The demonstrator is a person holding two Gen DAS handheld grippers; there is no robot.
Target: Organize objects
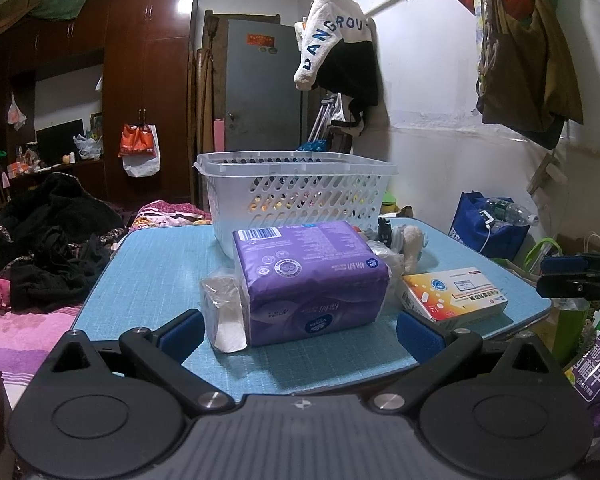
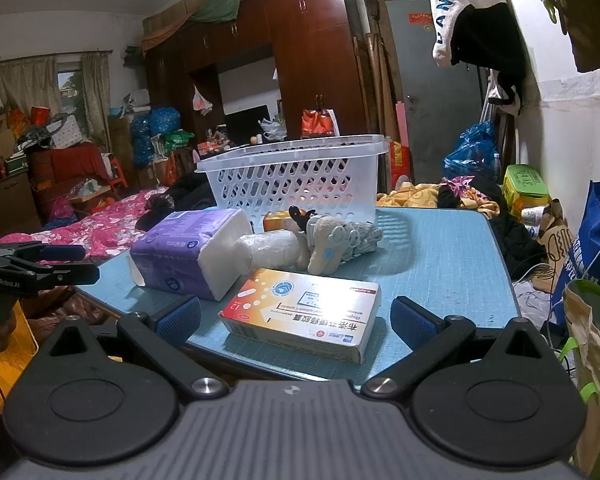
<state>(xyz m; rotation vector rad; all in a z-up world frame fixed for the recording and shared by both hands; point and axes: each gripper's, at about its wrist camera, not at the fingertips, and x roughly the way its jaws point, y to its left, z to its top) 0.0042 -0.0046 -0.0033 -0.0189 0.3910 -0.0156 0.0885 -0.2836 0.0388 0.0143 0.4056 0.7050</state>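
Two low fisheye views from the near edge of a blue table (image 1: 160, 264), both close and facing a white basket (image 1: 296, 192). Left view faces a purple pack (image 1: 312, 280); right view, further right, a medicine box (image 2: 304, 312). Both share these.

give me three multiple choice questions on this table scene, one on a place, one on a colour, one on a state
1. Where does the basket stand on the table?
A. at the far end, behind the other things
B. at the near edge
C. on the floor

2. What colour is the tissue pack?
A. green
B. purple
C. red

3. How do the right gripper jaws stand?
A. shut on the medicine box
B. shut on nothing
C. open, either side of the medicine box

Answers: 1 A, the pack and box lie in front of it. 2 B, its wrapper is purple. 3 C, both pads stand clear of the box.
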